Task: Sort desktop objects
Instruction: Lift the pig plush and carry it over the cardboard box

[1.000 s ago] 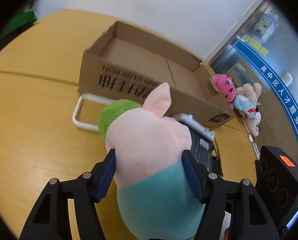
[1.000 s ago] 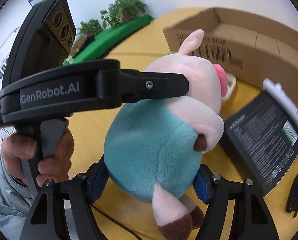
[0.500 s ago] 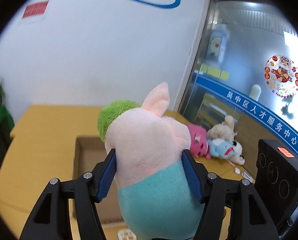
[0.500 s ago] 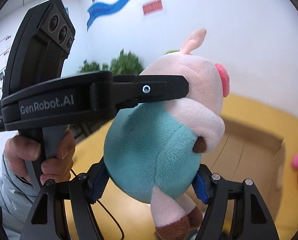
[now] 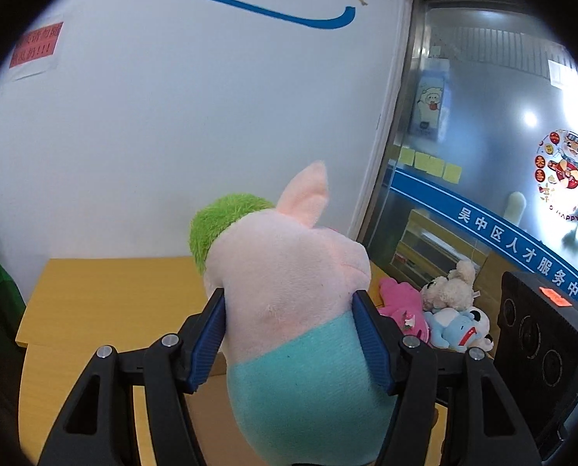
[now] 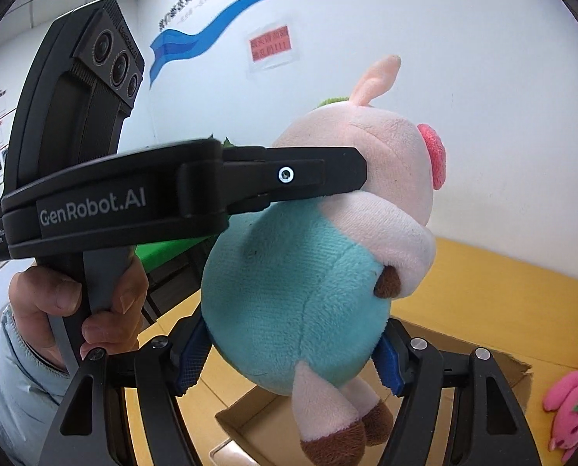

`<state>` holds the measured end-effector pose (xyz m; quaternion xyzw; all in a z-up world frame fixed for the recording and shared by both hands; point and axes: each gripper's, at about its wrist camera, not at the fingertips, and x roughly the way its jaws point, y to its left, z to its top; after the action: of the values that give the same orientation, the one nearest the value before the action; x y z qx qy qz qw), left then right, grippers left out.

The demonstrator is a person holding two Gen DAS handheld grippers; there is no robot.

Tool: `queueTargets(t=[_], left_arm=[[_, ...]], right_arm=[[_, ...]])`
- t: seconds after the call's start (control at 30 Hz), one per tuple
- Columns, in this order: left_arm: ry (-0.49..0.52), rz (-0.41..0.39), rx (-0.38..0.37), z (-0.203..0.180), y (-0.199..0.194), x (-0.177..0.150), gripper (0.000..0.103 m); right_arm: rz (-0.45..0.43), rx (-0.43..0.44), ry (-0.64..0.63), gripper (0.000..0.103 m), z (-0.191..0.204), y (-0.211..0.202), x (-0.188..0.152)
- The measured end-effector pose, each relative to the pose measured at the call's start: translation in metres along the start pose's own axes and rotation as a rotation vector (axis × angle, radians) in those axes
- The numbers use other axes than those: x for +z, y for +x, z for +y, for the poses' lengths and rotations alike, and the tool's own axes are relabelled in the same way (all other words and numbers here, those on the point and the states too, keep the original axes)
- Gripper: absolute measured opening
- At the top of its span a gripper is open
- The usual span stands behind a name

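Note:
A pink plush pig (image 5: 289, 283) in a teal shirt, with a green tuft on its head, is held in the air by both grippers. My left gripper (image 5: 289, 334) is shut on its upper body from behind. My right gripper (image 6: 292, 353) is shut on its teal belly (image 6: 289, 291) from the side. The left gripper's black body (image 6: 172, 202) crosses the right wrist view, its fingers on the pig's neck. An open cardboard box (image 6: 483, 365) lies on the yellow table below the pig's feet.
A pile of plush toys, pink (image 5: 401, 310), beige and blue (image 5: 455, 326), lies on the table at the right by the glass wall. The pink toy also shows in the right wrist view (image 6: 572, 407). The white wall stands behind the yellow table (image 5: 106, 295).
Both grippers have lifted the pig and tilted upward; the views swung from the table and box up to the wall. The grip on the pig is unchanged.

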<state>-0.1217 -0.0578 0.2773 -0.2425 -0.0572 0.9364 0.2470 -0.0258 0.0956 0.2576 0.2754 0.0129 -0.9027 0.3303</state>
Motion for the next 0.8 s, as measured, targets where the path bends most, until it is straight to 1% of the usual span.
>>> queueTargets(t=[0.07, 0.13, 0.23, 0.33, 0.43, 0.53, 0.6, 0.7, 0.8], left_arm=[[-0.032, 0.034, -0.003, 0.021, 0.027, -0.007, 0.062], [-0.069, 0.086, -0.001, 0.046, 0.058, -0.021, 0.062], [-0.125, 0.189, 0.003, 0.084, 0.108, -0.050, 0.061], [-0.181, 0.288, 0.008, 0.115, 0.151, -0.083, 0.060], [-0.221, 0.367, 0.016, 0.139, 0.180, -0.116, 0.060], [-0.239, 0.427, 0.025, 0.147, 0.202, -0.139, 0.060], [-0.226, 0.443, 0.021, 0.143, 0.207, -0.146, 0.060], [-0.211, 0.474, 0.031, 0.141, 0.211, -0.149, 0.060], [-0.201, 0.499, 0.024, 0.140, 0.206, -0.150, 0.060]], right_arm=[[0.030, 0.003, 0.028, 0.069, -0.013, 0.025, -0.004], [0.068, 0.008, 0.063, 0.069, -0.029, 0.055, -0.013], [0.146, 0.012, 0.116, 0.069, -0.052, 0.104, -0.038], [0.230, 0.022, 0.179, 0.069, -0.075, 0.153, -0.069], [0.307, 0.019, 0.218, 0.069, -0.092, 0.191, -0.101], [0.367, 0.039, 0.281, 0.069, -0.107, 0.218, -0.129], [0.403, 0.031, 0.305, 0.069, -0.112, 0.229, -0.146], [0.429, 0.024, 0.316, 0.069, -0.115, 0.236, -0.160], [0.443, 0.014, 0.335, 0.069, -0.111, 0.231, -0.168]])
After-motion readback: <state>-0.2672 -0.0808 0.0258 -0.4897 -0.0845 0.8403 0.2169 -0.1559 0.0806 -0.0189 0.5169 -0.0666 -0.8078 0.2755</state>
